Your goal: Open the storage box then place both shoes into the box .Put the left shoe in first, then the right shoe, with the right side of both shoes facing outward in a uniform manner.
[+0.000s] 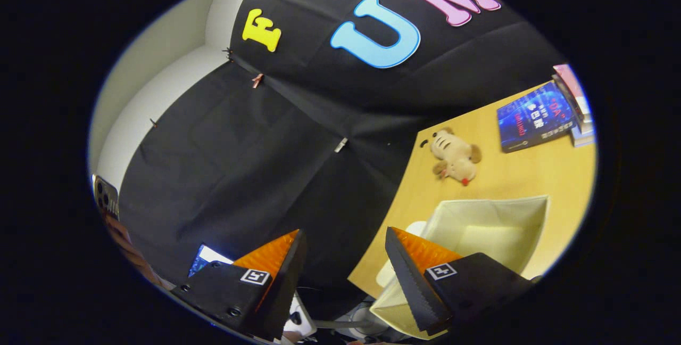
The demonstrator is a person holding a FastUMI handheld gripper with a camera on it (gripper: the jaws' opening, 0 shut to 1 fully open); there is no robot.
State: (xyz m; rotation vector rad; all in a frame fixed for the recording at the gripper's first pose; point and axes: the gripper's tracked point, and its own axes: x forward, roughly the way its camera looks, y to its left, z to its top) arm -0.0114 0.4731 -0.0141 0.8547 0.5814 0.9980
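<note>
Wooden surface (pixel 553 174) carries open box (pixel 495 228), plush toy (pixel 455 157), books (pixel 537 116), cover writing unreadable; tool (pixel 346 260) fingers wide apart, holding nothing

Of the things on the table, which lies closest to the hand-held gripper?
The open cream storage box, just beyond the open hand-held gripper by one finger. The plush toy and the books sit farther off.

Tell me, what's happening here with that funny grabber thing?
A person is holding a two-finger gripper tilted above a light wooden table. Its fingers are open and hold nothing. Just beyond one finger sits an open cream fabric storage box, which looks empty inside. Farther back on the table lie a small beige plush toy animal and a blue book beside a small stack of books.
</note>
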